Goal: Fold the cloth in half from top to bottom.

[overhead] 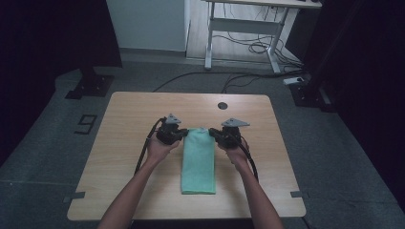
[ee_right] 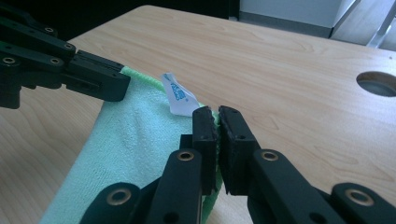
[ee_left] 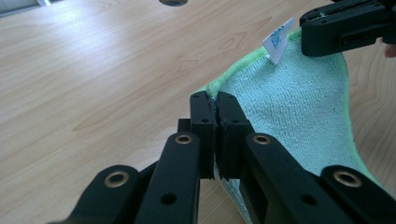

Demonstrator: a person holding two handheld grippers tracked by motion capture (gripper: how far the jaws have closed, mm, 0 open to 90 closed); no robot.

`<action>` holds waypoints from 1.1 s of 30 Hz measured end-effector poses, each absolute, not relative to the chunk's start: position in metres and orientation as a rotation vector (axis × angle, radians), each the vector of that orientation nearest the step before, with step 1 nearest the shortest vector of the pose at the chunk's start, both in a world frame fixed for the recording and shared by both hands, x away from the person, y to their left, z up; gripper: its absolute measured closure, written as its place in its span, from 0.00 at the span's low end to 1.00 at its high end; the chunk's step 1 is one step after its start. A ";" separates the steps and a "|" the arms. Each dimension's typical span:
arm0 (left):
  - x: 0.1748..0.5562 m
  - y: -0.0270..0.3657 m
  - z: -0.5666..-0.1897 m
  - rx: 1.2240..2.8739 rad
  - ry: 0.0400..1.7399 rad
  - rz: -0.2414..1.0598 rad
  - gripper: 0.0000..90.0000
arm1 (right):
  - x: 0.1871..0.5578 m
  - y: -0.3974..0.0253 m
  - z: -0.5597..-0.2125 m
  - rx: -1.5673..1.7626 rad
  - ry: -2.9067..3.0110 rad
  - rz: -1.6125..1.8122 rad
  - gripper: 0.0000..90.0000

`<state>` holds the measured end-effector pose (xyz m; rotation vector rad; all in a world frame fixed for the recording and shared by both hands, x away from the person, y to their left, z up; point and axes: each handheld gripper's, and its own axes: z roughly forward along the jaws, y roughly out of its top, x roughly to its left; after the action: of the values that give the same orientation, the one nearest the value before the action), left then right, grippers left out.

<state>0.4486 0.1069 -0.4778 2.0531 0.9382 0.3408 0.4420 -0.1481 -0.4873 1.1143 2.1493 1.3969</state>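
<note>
Now both my jaws clenched on far corners of the folded mint-green terry towel (overhead: 198,160); its long axis runs 12 to 6 on the wooden bench (overhead: 124,143), toward me.

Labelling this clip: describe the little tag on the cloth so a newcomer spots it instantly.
Start at the light wooden table and find the long folded mint-green terry towel lying at its middle. At the towel's far end, between the left claw and the right claw pinching its two corners, a small white care label with blue print stands up from the hem, the only white thing on the cloth.
</note>
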 end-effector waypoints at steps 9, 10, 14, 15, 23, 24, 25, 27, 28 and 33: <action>0.458 0.105 -0.480 2.075 0.943 0.357 0.96 | 0.446 -0.146 -0.491 1.116 2.155 1.378 0.95; 0.460 0.104 -0.477 2.078 0.942 0.364 0.96 | 0.447 -0.146 -0.489 1.118 2.153 1.376 0.95; 0.468 0.104 -0.460 2.036 0.923 0.386 0.96 | 0.452 -0.147 -0.472 1.105 2.113 1.393 0.95; 0.468 0.103 -0.456 2.030 0.914 0.388 0.96 | 0.452 -0.149 -0.467 1.101 2.099 1.405 0.95; 0.461 0.099 -0.476 2.047 0.909 0.384 0.96 | 0.447 -0.151 -0.476 1.089 2.120 1.353 0.95; 0.460 0.099 -0.477 2.050 0.907 0.385 0.96 | 0.446 -0.151 -0.479 1.094 2.121 1.353 0.95; 0.460 0.098 -0.477 2.051 0.902 0.388 0.96 | 0.445 -0.151 -0.481 1.095 2.117 1.354 0.95; 0.459 0.098 -0.474 2.047 0.882 0.397 0.96 | 0.444 -0.152 -0.481 1.091 2.111 1.358 0.95; 0.457 0.098 -0.473 2.045 0.873 0.403 0.96 | 0.444 -0.153 -0.480 1.093 2.103 1.364 0.95; 0.451 0.099 -0.470 2.055 0.843 0.414 0.96 | 0.438 -0.156 -0.477 1.062 2.102 1.385 0.94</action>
<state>0.4506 0.0986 -0.4703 2.0545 0.8434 0.4141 0.4385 -0.1557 -0.4766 1.0615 2.1023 1.3849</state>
